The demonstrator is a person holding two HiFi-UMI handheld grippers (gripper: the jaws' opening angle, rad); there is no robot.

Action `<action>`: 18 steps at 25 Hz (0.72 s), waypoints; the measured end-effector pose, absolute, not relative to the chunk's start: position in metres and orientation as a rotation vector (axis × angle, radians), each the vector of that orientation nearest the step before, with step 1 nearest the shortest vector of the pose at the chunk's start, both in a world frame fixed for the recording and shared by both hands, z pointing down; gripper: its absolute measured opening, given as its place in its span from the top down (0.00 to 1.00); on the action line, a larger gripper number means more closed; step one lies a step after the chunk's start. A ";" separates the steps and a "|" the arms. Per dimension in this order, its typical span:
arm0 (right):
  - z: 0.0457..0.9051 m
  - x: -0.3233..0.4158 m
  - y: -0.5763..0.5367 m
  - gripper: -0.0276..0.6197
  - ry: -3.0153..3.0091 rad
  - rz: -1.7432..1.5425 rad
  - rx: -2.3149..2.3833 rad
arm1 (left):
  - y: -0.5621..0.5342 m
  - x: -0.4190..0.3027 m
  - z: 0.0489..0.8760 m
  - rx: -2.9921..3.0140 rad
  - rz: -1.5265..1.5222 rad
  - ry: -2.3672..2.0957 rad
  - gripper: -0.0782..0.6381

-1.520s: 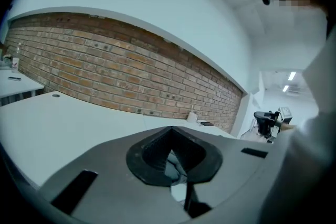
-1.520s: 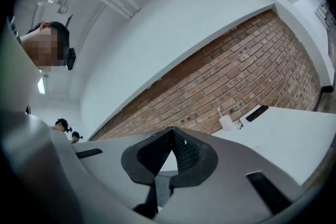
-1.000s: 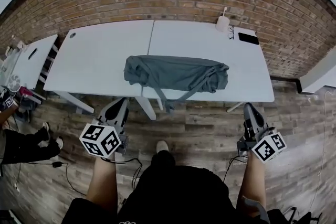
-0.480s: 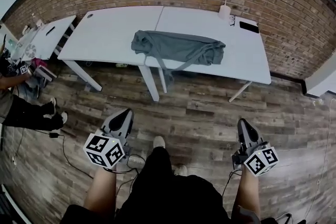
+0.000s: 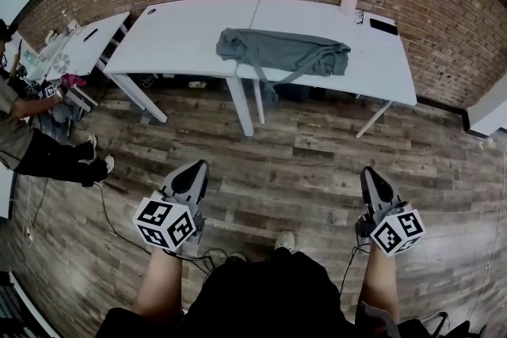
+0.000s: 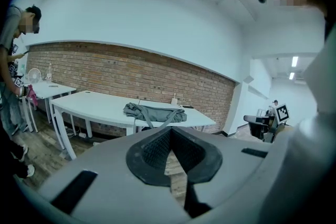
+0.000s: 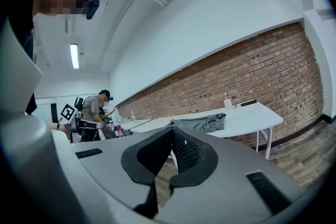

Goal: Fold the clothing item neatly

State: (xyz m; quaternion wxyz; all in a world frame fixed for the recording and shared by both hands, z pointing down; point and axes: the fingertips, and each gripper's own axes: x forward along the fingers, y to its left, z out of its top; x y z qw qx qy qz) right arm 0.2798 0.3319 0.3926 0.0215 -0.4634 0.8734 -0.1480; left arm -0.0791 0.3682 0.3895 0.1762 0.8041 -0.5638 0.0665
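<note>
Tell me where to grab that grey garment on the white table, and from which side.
Grip the grey garment at its bunched ends, one gripper each, coming from the near edge of the white table. It lies crumpled in a strip along that edge, a strand dangling over it, so the ends look easiest to pinch. The left gripper and right gripper are shut; open them first.

The left tongs and right tongs point forward, side by side and well apart — jaws pressed together, nothing between them — each on a bare forearm held out ahead.
</note>
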 end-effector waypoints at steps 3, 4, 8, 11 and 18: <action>0.391 0.270 0.352 0.95 2.699 -0.441 -1.465 | 0.385 -0.089 0.387 2.306 0.187 -1.585 0.89; 0.389 0.265 0.359 0.95 2.697 -0.430 -1.475 | 0.392 -0.093 0.386 2.318 0.188 -1.581 0.89; 0.378 0.228 0.396 0.95 2.698 -0.373 -1.489 | 0.422 -0.120 0.385 2.350 0.176 -1.562 0.89; 0.373 0.197 0.430 0.95 2.701 -0.330 -1.507 | 0.444 -0.142 0.384 2.374 0.142 -1.544 0.89; 0.363 0.162 0.501 0.95 2.581 -0.322 -1.649 | 0.497 -0.169 0.400 2.430 0.133 -1.466 0.89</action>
